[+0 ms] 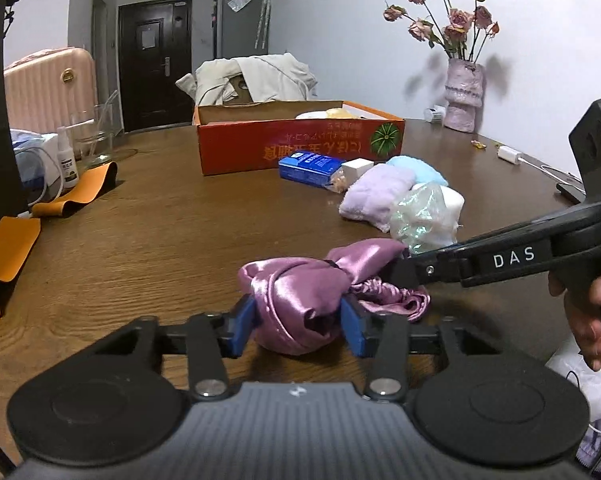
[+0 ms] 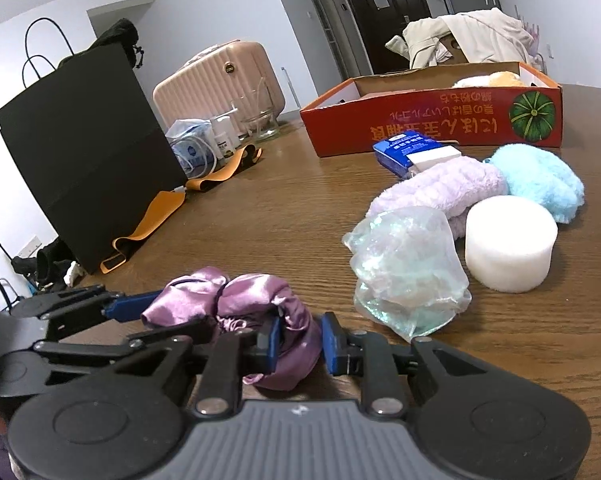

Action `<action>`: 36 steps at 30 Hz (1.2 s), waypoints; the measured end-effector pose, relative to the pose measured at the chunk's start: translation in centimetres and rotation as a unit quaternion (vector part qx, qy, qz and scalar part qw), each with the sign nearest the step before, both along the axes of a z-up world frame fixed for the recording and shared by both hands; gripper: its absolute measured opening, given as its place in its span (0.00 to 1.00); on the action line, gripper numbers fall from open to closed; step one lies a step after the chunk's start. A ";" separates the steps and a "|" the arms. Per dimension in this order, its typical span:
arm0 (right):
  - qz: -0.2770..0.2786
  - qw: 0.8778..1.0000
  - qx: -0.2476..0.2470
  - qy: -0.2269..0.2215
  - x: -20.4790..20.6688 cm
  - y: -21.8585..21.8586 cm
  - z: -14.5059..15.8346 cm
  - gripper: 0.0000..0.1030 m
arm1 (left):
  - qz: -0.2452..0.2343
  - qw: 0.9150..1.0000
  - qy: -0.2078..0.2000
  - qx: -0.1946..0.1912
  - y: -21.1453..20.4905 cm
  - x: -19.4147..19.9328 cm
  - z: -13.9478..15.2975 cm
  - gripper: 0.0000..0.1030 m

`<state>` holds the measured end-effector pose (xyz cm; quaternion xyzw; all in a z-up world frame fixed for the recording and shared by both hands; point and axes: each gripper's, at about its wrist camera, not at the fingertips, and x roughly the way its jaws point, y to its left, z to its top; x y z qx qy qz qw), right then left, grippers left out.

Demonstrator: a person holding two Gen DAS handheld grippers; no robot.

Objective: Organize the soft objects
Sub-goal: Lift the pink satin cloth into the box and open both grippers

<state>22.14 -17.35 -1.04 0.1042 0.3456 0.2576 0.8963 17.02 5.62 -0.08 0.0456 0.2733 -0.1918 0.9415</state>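
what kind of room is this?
Likely a home or apartment dining area: wooden table, pink suitcase by the entrance door, vase of dried roses, fridge behind.

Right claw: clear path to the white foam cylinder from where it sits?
Probably not yet. The right claw is shut on the purple satin cloth, which the left claw also grips. Once it lets go, the white foam cylinder lies ahead to its right; the crumpled iridescent plastic wrap partly flanks that path.
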 end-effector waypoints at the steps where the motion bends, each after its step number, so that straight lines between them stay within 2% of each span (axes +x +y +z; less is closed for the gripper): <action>1: 0.001 1.000 0.001 0.000 0.0 0.0 0.0 0.21 | 0.002 1.000 -0.003 -0.005 0.1 0.0 0.1 0.31; 3: 0.001 1.000 0.001 -0.003 0.1 0.1 0.2 0.19 | 0.004 1.000 -0.007 -0.018 0.3 0.1 0.5 0.26; 4: 0.002 1.000 0.002 -0.005 0.1 0.1 0.3 0.15 | 0.007 1.000 -0.006 -0.023 0.3 0.3 0.8 0.24; 6: 0.007 1.000 0.011 -0.011 0.0 0.2 0.8 0.15 | 0.015 0.999 -0.003 -0.034 0.4 0.7 1.3 0.19; 13: -0.003 0.998 0.029 -0.050 0.6 -0.7 3.7 0.12 | 0.006 0.997 -0.018 -0.078 0.6 2.6 4.3 0.18; 16: -0.008 0.997 0.029 -0.071 2.0 -1.7 5.7 0.12 | -0.004 0.995 -0.019 -0.093 -0.2 5.4 6.2 0.18; 19: -0.008 0.995 0.010 -0.103 5.1 -2.9 8.4 0.12 | -0.014 0.993 -0.015 -0.115 -1.2 10.3 8.5 0.18; 21: -0.012 0.992 -0.008 -0.125 8.5 -3.8 10.3 0.12 | -0.020 0.992 -0.007 -0.128 -2.1 14.7 9.7 0.18; 23: -0.015 0.991 -0.020 -0.128 12.3 -4.5 11.7 0.12 | -0.025 0.991 0.007 -0.132 -3.2 19.6 10.6 0.18; 27: -0.027 0.993 -0.048 -0.101 23.2 -5.6 13.2 0.12 | -0.005 0.986 0.072 -0.149 -5.5 30.3 10.8 0.18; 32: -0.045 0.998 -0.044 -0.022 35.6 -6.1 11.1 0.11 | 0.048 0.978 0.147 -0.138 -7.8 40.2 7.6 0.18; 36: -0.063 0.996 -0.055 0.014 41.5 -5.4 8.1 0.11 | 0.050 0.978 0.164 -0.118 -8.6 43.4 5.4 0.23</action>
